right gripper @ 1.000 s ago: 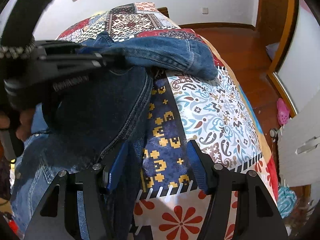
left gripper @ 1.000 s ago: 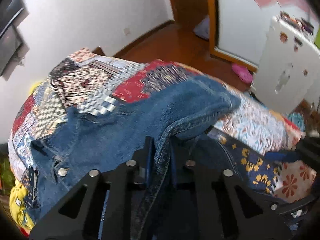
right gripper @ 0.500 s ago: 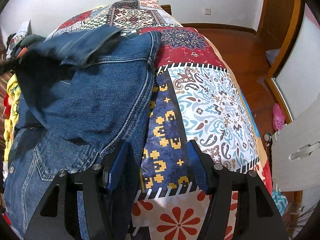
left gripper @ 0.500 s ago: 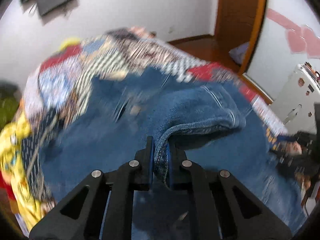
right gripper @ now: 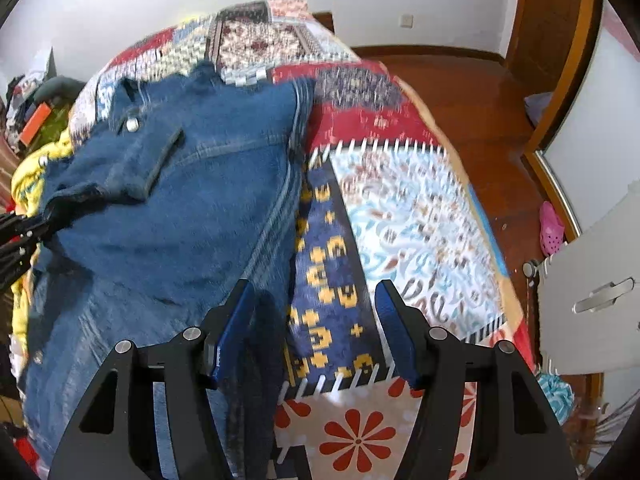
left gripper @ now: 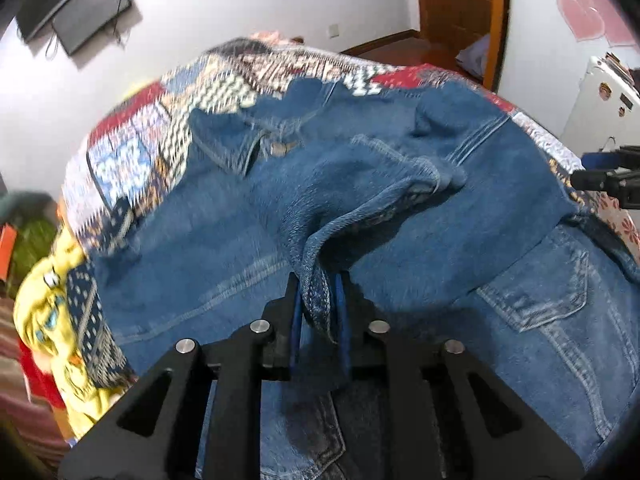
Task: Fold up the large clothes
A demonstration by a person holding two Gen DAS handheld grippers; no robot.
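A blue denim jacket (left gripper: 420, 216) lies spread on a patchwork bedspread (right gripper: 400, 200). My left gripper (left gripper: 318, 300) is shut on the cuff of the jacket's sleeve (left gripper: 360, 196) and holds it over the jacket's body. In the right wrist view the jacket (right gripper: 180, 200) fills the left half, with the folded sleeve (right gripper: 120, 176) across it and the left gripper at the left edge (right gripper: 16, 232). My right gripper (right gripper: 314, 320) is open and empty, over the jacket's right edge and the bedspread. It also shows at the right edge of the left wrist view (left gripper: 608, 180).
Yellow and red clothes (left gripper: 60, 320) are piled at the bed's left side. A white cabinet (right gripper: 592, 304) stands at the right of the bed. A wooden floor (right gripper: 480, 100) and a door frame lie beyond. A dark screen (left gripper: 80, 12) hangs on the wall.
My left gripper has carried the sleeve from the jacket's right side across to the left, over the jacket's body. My right gripper has stayed open in about the same place.
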